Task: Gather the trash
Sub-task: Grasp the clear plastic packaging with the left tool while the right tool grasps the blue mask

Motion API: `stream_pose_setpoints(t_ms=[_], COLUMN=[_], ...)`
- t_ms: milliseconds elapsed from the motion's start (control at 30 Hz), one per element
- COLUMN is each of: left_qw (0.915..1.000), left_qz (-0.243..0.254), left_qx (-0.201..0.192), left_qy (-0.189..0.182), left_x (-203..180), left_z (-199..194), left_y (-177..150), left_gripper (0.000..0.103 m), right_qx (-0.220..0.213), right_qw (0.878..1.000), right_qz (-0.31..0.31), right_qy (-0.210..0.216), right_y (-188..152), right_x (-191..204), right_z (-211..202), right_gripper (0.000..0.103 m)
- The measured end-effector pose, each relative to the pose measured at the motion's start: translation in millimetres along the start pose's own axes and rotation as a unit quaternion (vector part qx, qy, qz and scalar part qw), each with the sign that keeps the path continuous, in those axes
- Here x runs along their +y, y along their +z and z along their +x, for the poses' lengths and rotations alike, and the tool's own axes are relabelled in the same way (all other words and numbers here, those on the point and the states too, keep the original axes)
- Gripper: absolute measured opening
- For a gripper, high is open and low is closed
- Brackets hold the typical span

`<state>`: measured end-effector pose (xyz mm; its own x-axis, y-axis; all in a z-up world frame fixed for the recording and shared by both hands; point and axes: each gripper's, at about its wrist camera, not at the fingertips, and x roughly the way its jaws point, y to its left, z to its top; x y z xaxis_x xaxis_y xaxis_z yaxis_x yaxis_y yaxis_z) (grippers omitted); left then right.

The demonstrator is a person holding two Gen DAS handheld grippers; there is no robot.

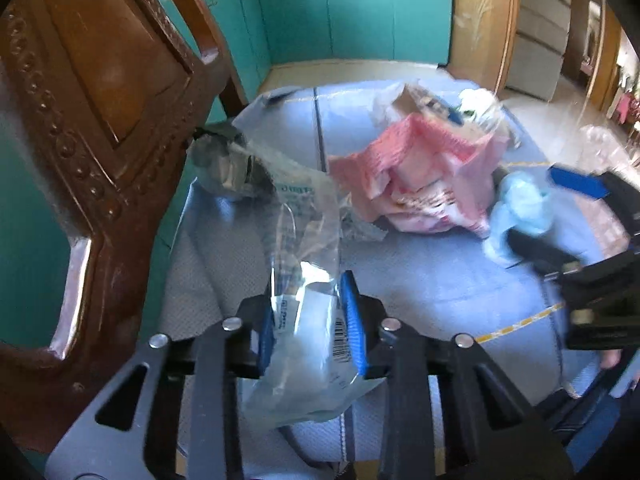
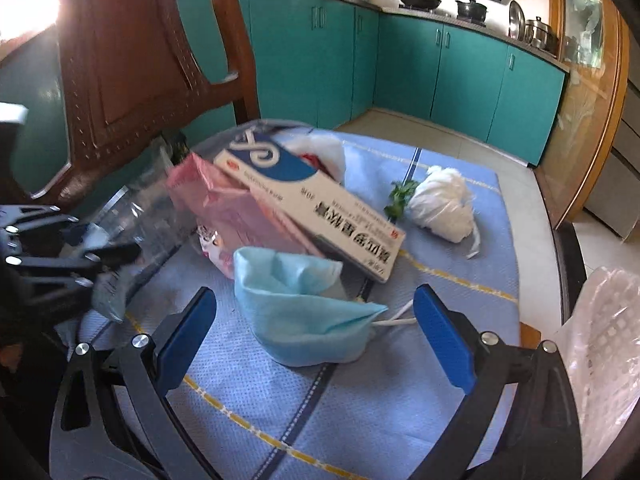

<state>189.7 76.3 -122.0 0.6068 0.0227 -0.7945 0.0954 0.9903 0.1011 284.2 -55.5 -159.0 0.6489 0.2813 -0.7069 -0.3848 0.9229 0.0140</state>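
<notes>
Left gripper [image 1: 310,320]: pinched the wrapper [image 1: 304,332] near the table's [image 2: 460,184] left edge.
Right gripper [image 2: 316,336]: spread — mask [image 2: 296,312] between its jaws.
Next: probably close on the mask — then bin both.

You face a run of teal cabinets [image 2: 464,80] wrapping the corner of a kitchen. Above them, the counter carries a black wok [image 2: 419,0] and steel pots [image 2: 538,32]. A carved wooden chair back [image 2: 132,72] rises left of the cabinets. Right of them stands a wood-framed glass door [image 2: 588,92]. Pale floor tiles [image 2: 472,146] run below the cabinets, and strong daylight glares at upper left.
</notes>
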Motion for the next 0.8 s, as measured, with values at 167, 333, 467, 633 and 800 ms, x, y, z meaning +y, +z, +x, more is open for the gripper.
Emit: stream_pose_setpoints(t_ms=[167, 333, 467, 633, 800], left_qw=[0.9988, 0.9936, 0.9892, 0.9843, 0.9818], left_qz=[-0.001, -0.017, -0.025, -0.030, -0.023], left_qx=[-0.044, -0.110, -0.141, -0.169, -0.183], left_qy=[-0.020, -0.017, -0.029, -0.043, -0.047], left_x=[1.7, 4.8, 4.7, 0.9, -8.6], left_z=[-19.9, -43.2, -52.7, -63.9, -68.0], left_y=[0.8, 5.3, 9.1, 10.1, 11.0], left_gripper=[0.030, 0.030, 0.030, 0.030, 0.030], right_qx=[0.018, 0.017, -0.002, -0.034, -0.055], right_qw=[1.000, 0.999, 0.999, 0.998, 0.995], right_qz=[0.013, 0.035, 0.038, 0.051, 0.077], right_qy=[0.010, 0.023, 0.015, -0.019, -0.042], right_y=[-2.7, -3.5, -4.0, -4.7, -5.0], right_x=[-1.0, -14.1, -22.7, -37.2, -56.0], right_z=[11.0, 2.0, -16.1, -38.4, -51.3], right_gripper=[0.050, 0.031, 0.031, 0.031, 0.031])
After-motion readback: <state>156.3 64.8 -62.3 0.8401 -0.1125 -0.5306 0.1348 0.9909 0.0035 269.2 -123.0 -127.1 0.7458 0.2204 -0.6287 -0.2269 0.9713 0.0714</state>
